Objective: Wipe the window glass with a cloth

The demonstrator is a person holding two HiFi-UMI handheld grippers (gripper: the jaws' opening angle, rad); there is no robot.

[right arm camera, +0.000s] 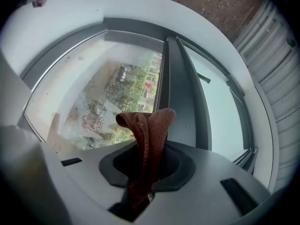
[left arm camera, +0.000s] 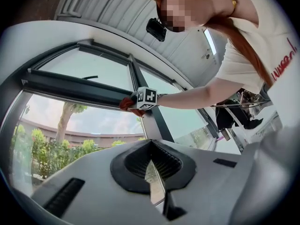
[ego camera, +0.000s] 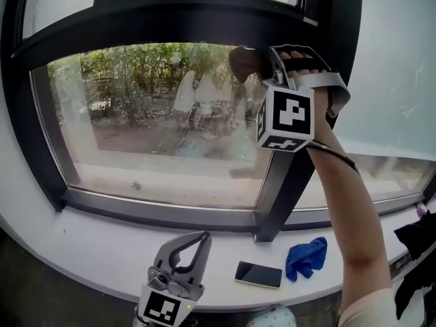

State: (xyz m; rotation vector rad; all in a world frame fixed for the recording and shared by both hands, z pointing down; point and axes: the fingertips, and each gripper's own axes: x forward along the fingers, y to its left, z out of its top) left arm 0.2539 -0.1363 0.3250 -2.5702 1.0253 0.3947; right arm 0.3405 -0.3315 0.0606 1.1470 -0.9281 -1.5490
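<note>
- what is my right gripper holding?
- its jaws are clamped on a rust-brown cloth. the folded end sticks up at 12 o'clock, by the window glass at the pane's 1 o'clock corner.
- and my left gripper?
- jaws together, holding nothing, low at 6 o'clock over the white sill. a phone and a blue rag lie at 5 o'clock.
</note>
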